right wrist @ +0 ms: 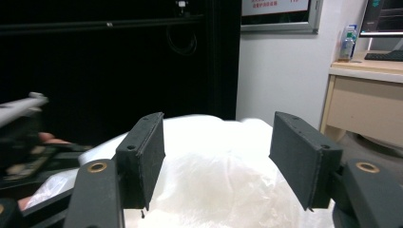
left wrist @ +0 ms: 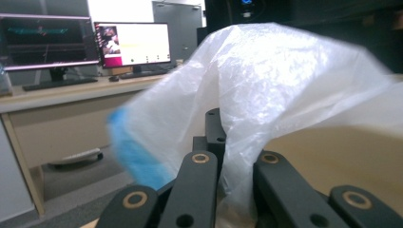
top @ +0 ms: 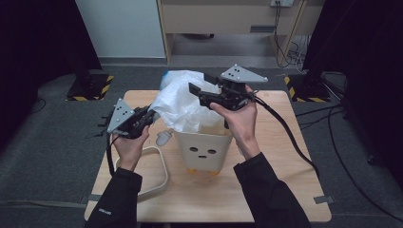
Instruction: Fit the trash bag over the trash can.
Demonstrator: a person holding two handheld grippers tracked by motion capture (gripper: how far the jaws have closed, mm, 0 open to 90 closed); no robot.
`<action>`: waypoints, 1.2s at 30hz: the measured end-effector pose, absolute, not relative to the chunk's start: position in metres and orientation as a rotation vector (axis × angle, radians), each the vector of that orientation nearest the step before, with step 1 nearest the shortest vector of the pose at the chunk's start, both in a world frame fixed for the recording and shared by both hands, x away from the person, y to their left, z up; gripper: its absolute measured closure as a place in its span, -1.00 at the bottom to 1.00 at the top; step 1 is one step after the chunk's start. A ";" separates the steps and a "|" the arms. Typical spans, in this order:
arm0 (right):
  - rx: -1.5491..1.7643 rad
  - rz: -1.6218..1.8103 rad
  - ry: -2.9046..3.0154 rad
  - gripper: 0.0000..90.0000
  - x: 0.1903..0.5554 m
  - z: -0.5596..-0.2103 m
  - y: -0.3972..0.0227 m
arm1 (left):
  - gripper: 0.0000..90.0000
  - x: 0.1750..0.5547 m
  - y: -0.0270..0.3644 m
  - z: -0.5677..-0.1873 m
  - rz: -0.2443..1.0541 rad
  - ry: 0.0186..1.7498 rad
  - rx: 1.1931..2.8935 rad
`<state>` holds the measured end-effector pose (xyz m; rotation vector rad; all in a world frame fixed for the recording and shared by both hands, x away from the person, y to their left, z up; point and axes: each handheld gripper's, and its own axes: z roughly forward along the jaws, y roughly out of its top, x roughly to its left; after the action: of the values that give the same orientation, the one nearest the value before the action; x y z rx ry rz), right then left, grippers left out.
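A thin white plastic bag (top: 183,107) billows up out of a cream bin (top: 204,152) with a face printed on its front, which stands mid-table. At the bag's left side my left gripper (top: 150,116) is shut on a fold of the film. In the left gripper view the bag (left wrist: 285,80) runs down between the closed jaws of the left gripper (left wrist: 223,140), and a blue patch (left wrist: 135,156) shows at its left edge. My right gripper (top: 202,86) hovers open just above the bag's top. In the right gripper view its pads (right wrist: 145,156) stand wide apart, with the bag (right wrist: 214,190) beyond them.
The wooden table (top: 285,190) carries a white rounded frame (top: 159,178) at its front left and a small pale object (top: 163,138) beside the bin. Desks, monitors and black stands surround the table. Cables trail off to the right.
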<state>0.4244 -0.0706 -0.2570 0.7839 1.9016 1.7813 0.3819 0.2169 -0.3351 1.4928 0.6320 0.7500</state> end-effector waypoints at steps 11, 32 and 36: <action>0.725 1.844 1.876 -0.27 0.421 -0.252 -0.058 | 0.98 0.339 0.186 -0.315 0.777 0.520 1.567; 0.892 1.393 2.261 -0.18 0.440 -0.293 -0.047 | 0.12 0.332 0.228 -0.347 0.782 0.698 1.464; 0.890 1.396 2.270 -0.24 0.441 -0.292 -0.045 | 0.43 0.335 0.230 -0.350 0.783 0.659 1.409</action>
<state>0.4406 -0.0447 -0.2920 0.8902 2.2695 1.3959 0.3350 0.2302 -0.3498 1.4088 0.6588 0.7827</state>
